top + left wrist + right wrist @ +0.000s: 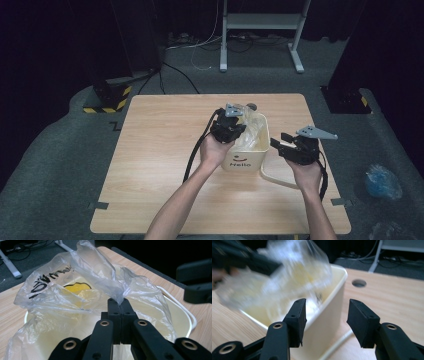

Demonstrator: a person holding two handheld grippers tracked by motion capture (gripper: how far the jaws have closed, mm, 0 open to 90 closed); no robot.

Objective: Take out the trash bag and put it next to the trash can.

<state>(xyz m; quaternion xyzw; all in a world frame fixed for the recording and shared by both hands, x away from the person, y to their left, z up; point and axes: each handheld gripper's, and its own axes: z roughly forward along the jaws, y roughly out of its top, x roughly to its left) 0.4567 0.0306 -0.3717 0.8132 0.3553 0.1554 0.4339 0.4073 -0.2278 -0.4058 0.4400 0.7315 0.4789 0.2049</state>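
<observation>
A light wooden worktop (165,165) fills the middle of the high view, with dark carpet on every side and its near edge cut off under my forearms. Much of its left half and near strip lie bare, and there is a round hole (359,283) in the wood beyond the bin. A cream plastic bin (243,161) stands just right of centre, a smiling face and the word "Hello" on its near wall. A clear plastic bag (82,287) with black lettering and a yellow patch sits loosely inside it and rises above the rim; I cannot tell what the lettering says, and the bin's floor is hidden under the film. My left gripper (121,305) is over the bin's left side, jaws pressed together and pinching a gathered fold of the bag. My right gripper (325,320) is just off the bin's right wall, jaws spread with nothing gripped, the bin's corner showing between them; the bag looks blurred from there.
</observation>
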